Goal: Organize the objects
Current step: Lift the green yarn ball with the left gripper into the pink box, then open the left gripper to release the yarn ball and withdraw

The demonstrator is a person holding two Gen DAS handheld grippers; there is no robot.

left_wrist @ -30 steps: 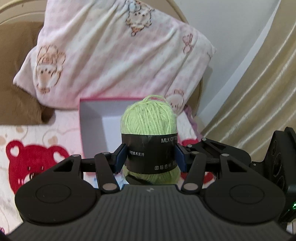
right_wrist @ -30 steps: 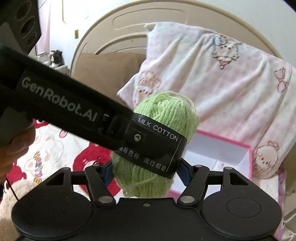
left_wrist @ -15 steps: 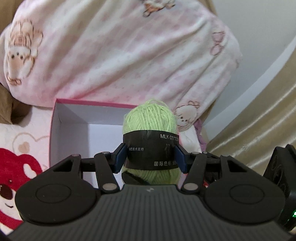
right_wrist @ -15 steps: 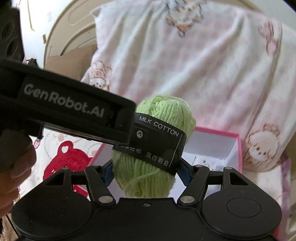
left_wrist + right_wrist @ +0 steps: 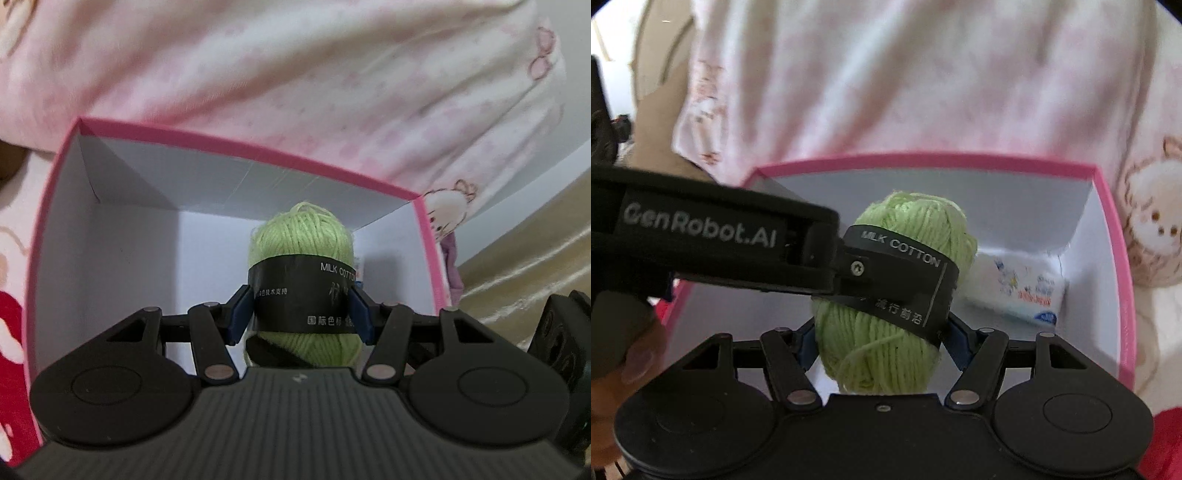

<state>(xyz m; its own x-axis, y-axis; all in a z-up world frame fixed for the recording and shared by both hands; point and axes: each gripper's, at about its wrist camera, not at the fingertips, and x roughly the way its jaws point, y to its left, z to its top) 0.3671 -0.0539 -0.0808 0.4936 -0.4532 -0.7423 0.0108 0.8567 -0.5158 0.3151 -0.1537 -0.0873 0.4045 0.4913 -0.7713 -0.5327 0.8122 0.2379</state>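
Left wrist view: left gripper [image 5: 301, 314] has its jaws clamped on a ball of green yarn [image 5: 301, 236], blue pads pressed to either side of the black paper band marked MILK COTTON. The yarn stands upright between the jaws, held over the open mouth of a pink-edged box [image 5: 236, 147] with white inner walls. Seen against the box, the yarn sits toward its right half, in front of the far wall; whether it touches the box floor cannot be told. Behind the box's far rim lies a pink and white pillow [image 5: 295, 74] printed with small bears, touching or just beside that rim. Right of the box, beige curtain fabric [image 5: 524, 273]. Left of the box, bedding with a red bear print [image 5: 11, 332]. Right wrist view: right gripper [image 5: 879, 339] also has its jaws closed against the same yarn [image 5: 886, 354], low on the ball, which tilts a little here. The left gripper's finger [image 5: 713, 243], lettered GenRobot.AI, reaches in from the left of the box and presses the yarn's band. A hand [image 5: 620, 362] shows at the left edge, blurred. Inside the box [image 5: 1108, 236], in its far right corner, a small white packet [image 5: 1019, 288] with blue and red print lies against the wall, apart from the yarn. The pillow [image 5: 905, 81] fills the view behind the box.
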